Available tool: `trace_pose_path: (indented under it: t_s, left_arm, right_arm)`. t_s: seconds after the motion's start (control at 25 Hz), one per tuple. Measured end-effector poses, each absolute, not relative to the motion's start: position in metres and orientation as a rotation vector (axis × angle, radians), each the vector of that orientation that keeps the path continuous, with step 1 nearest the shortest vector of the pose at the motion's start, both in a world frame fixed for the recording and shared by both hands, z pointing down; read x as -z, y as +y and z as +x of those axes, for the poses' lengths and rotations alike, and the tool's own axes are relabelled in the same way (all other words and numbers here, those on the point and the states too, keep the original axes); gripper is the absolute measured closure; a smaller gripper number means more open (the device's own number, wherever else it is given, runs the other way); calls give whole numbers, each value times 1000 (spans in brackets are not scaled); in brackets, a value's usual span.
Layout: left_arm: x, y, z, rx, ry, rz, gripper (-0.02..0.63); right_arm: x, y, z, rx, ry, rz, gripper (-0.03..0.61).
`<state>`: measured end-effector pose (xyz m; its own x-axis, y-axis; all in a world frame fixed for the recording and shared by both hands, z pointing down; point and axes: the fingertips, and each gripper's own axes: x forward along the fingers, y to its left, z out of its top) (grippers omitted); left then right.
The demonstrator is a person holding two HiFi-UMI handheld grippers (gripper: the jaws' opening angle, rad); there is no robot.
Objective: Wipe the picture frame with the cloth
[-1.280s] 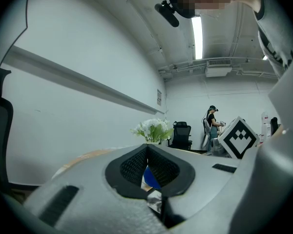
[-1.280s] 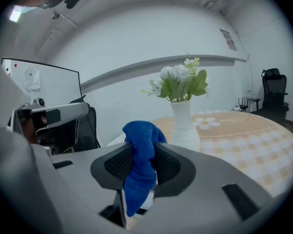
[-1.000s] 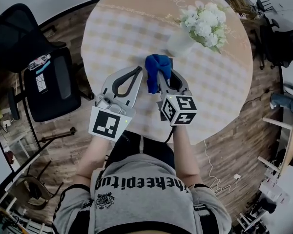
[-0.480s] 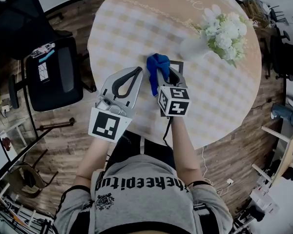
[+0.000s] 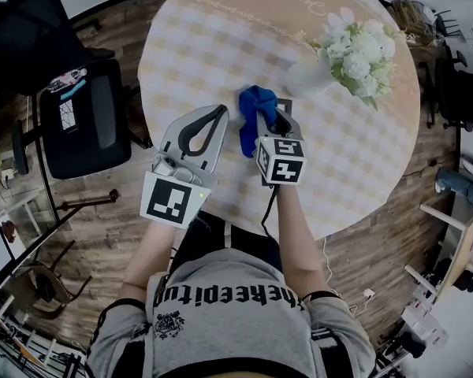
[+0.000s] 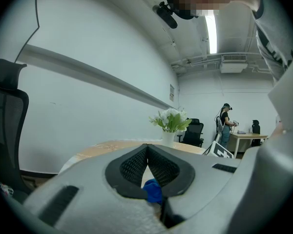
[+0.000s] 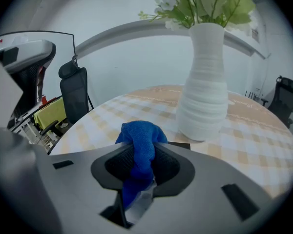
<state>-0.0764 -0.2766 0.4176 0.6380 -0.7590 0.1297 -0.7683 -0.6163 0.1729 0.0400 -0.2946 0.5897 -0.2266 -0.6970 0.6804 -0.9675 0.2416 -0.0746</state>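
My right gripper [image 5: 273,123] has its fingers [image 7: 118,165] clenched on the blue cloth [image 5: 255,105], which bunches out past the fingertips and covers part of the dark picture frame [image 5: 286,104]. The frame lies on the checked bench [image 5: 213,46] just on my side of the white vase [image 5: 307,75] of flowers, between the vase and that gripper. My left gripper [image 5: 218,114] hangs left of the vase and farther from it than the right one, near the bench's edge, its 2 fingers [image 6: 132,167] closed tip to tip on nothing.
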Motion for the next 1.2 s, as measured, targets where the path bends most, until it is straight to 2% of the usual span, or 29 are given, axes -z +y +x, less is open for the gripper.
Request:
trace_pose_path:
  t_s: [0.64,1.2]
  left_arm:
    - [-409,-271,-57,-64,-1244,2670,597]
    - [-407,-261,-50,-61,-1256,2667,597]
  right_arm:
    - [-577,-283,107,-684,-1882,1634,476]
    - [-583,-262,104,-749,-1934,1572,476]
